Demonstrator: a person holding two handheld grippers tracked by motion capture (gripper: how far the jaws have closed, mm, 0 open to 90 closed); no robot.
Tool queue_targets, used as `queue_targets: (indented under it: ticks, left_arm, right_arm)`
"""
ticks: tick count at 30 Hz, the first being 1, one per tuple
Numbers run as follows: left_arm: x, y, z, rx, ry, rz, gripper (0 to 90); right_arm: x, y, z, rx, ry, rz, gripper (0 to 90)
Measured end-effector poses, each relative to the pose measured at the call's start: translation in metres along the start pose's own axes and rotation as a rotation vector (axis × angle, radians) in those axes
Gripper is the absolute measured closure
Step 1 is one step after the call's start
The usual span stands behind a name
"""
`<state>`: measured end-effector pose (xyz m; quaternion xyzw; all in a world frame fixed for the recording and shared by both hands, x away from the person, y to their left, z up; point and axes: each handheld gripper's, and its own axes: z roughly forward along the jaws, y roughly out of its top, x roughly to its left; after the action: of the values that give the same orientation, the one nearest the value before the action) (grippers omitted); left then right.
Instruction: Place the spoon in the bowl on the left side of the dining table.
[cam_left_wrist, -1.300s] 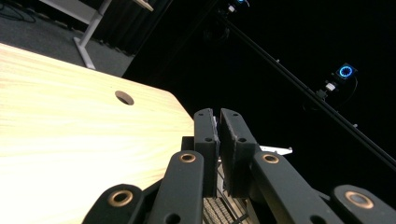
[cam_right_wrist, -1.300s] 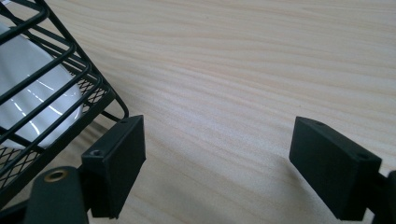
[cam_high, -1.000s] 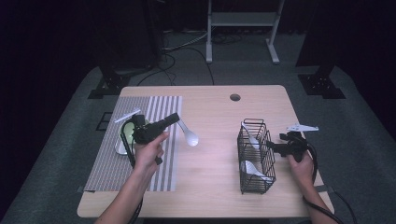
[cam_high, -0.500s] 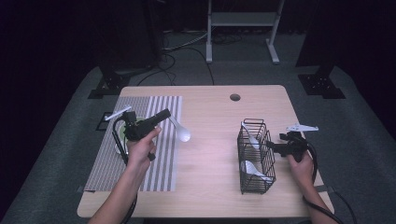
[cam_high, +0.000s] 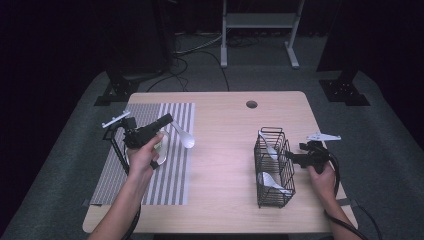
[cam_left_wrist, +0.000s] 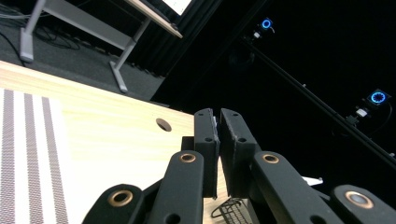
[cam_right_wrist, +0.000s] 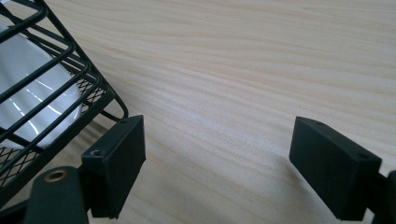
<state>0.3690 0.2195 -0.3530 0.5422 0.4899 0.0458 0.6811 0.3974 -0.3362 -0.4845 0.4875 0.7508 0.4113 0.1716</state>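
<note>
Both forearms come up bare, no sleeves on show. The left gripper (cam_high: 165, 120) is matte black, pistol-shaped, with a pale grey three-cornered plate (cam_high: 115, 120) on top and a black cable (cam_high: 118, 152) looping below the hand. Close in, the left gripper (cam_left_wrist: 218, 140) has flat rectangular black pads (cam_left_wrist: 205, 135), each with small screw holes, carried on rounded black links with copper-coloured rivets (cam_left_wrist: 187, 158) at the pivots. The right gripper (cam_high: 290, 156) is the same black build, grey plate (cam_high: 323, 136) above, thick black cable (cam_high: 334, 167) curling round the wrist. Its own view of the right gripper (cam_right_wrist: 217, 163) shows blocky black pads (cam_right_wrist: 334, 165), a screw hole in the face, one brass rivet (cam_right_wrist: 57, 176) at lower left.
</note>
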Motion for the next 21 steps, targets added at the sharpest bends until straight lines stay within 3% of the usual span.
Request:
queue_targets:
  ticks: [21]
  left_arm:
    - [0.014, 0.009, -0.011, -0.037, 0.037, -0.015, 85.6]
  right_arm:
    - [0.0, 0.0, 0.0, 0.0, -0.001, 0.0, 17.3]
